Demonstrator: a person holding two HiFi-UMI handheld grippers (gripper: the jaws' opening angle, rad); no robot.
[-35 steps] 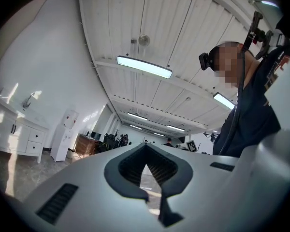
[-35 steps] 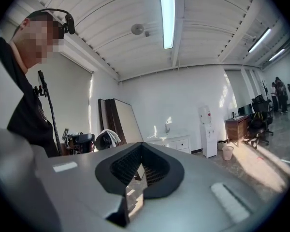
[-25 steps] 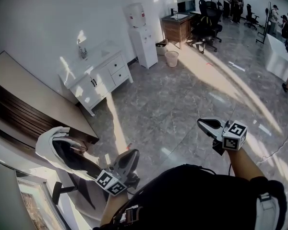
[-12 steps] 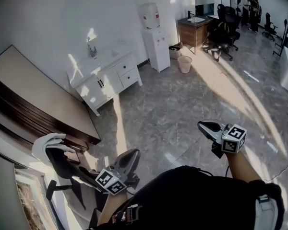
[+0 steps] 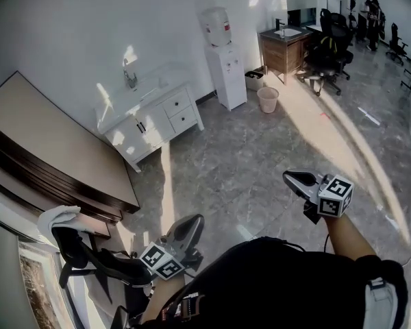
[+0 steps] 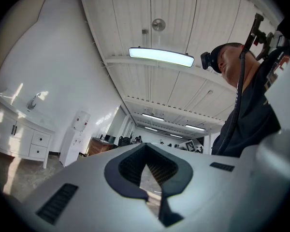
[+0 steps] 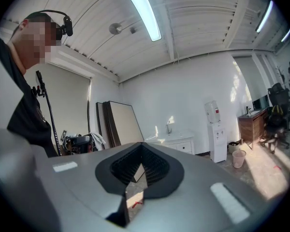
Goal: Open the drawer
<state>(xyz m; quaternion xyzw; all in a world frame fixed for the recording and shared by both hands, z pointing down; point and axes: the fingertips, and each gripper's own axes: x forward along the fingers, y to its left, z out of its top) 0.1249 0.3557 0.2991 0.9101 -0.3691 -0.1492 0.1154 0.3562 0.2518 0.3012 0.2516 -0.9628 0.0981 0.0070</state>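
A white sink cabinet with a tap stands against the far wall, several steps away across the grey floor. Its two drawers on the right side are closed. My left gripper is held low in front of the person's body, shut and empty. My right gripper is raised on the right, shut and empty, aimed towards the cabinet. The cabinet shows small at the left in the left gripper view, beyond the left gripper. In the right gripper view the cabinet sits just above the right gripper.
Large boards lean on the wall at left. A black chair with a white cloth stands near my left side. A water dispenser, a waste bin, a wooden desk and office chairs lie right of the cabinet.
The person has walked forward: the chair with the cloth has slid down and left in the head view. The cabinet has shifted right. Both grippers stay shut and held as before.
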